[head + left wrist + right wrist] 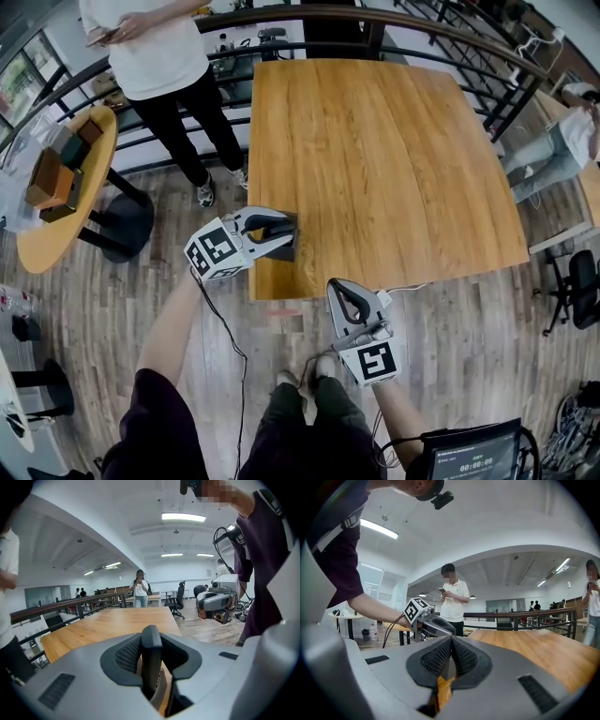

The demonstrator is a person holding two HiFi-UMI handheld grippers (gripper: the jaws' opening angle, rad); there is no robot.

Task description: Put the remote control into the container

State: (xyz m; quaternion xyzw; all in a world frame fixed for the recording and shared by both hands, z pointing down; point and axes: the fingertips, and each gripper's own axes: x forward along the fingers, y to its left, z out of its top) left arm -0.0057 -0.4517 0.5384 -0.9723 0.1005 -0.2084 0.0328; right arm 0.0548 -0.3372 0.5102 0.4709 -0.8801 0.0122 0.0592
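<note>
My left gripper [281, 234] hovers over the near left corner of the wooden table [375, 141], shut on a dark flat remote control [289, 246]. In the left gripper view the remote [151, 667] stands edge-on, pinched between the two pads of that gripper [152, 644]. My right gripper [335, 284] hangs just off the table's front edge, shut, its pads meeting with nothing between them [451, 641]. Each gripper shows in the other's view: the left one [433, 625] and the right one [213, 604]. No container shows on the table.
A person in a white shirt [159, 56] stands past the table's far left corner. A round side table [56, 234] at the left carries brown boxes [52, 178]. A dark railing [328, 14] runs behind. Someone sits at the right [562, 141], near an office chair [581, 281].
</note>
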